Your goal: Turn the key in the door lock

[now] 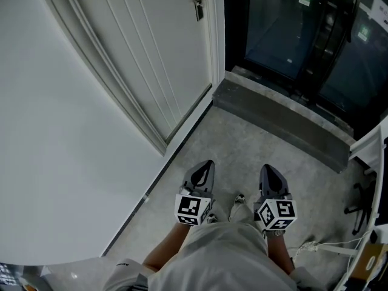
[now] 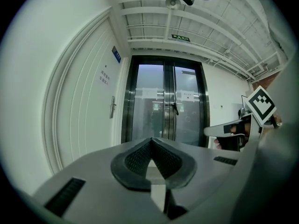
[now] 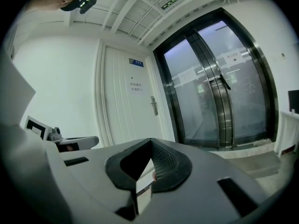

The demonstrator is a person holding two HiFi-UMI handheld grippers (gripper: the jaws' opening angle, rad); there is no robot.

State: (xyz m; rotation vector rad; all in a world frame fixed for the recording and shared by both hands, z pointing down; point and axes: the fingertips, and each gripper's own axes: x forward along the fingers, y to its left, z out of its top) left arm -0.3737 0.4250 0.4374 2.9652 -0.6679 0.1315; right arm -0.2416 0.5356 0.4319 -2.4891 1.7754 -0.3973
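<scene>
The white door (image 1: 151, 53) stands closed at the upper left, a few steps ahead of me. Its metal handle and lock plate (image 1: 197, 3) sit near the door's right edge; they also appear small in the left gripper view (image 2: 112, 107) and the right gripper view (image 3: 153, 105). I cannot make out a key at this distance. My left gripper (image 1: 208, 163) and right gripper (image 1: 267, 168) are held side by side over the floor, both pointing forward and far from the door. The left gripper (image 2: 151, 139) is shut with nothing in it. The right gripper (image 3: 150, 140) is shut too.
Dark double glass doors (image 1: 309, 35) with a raised grey threshold (image 1: 279, 123) close off the far end to the right of the white door. A plain white wall (image 1: 54, 162) runs along the left. White furniture and cables (image 1: 364, 247) stand at the right edge. The person's shoes (image 1: 237, 206) are on grey floor.
</scene>
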